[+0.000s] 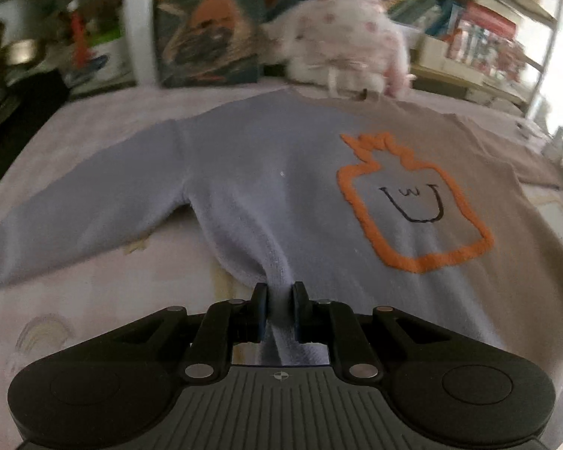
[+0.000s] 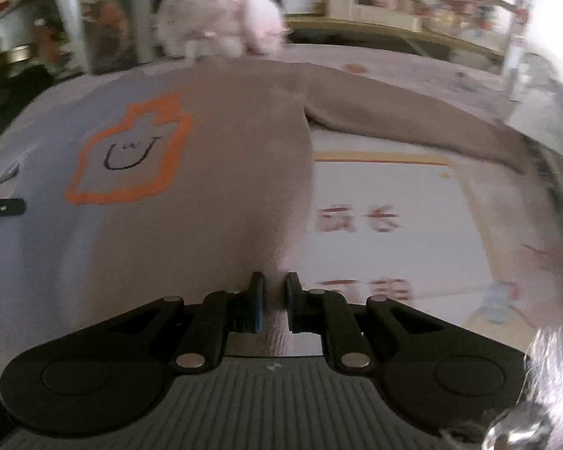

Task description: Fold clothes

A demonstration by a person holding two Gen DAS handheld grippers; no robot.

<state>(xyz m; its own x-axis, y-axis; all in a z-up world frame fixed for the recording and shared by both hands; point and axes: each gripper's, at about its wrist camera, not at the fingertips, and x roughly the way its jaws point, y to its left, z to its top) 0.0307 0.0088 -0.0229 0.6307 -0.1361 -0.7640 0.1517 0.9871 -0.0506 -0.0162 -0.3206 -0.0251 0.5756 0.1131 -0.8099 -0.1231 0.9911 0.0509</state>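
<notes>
Here, a two-tone sweater [image 1: 266, 172], lilac and brown with an orange-outlined face, lies flat on a pale printed table cover [image 2: 394, 202], sleeves spread left and right. The left gripper [image 1: 279, 309] pinches its near hem; the right gripper [image 2: 272, 300] is clenched on the brown hem corner. Next, seemingly, both lift the hem toward the far collar, where a pink plush toy [image 2: 221, 15] crowds the landing.

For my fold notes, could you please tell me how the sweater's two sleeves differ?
The left sleeve is lavender; the right sleeve is tan. In each wrist view, the left sleeve angles down toward the near edge, while the right sleeve stretches sideways to the table's edge. Both lie flat and unfolded.
</notes>
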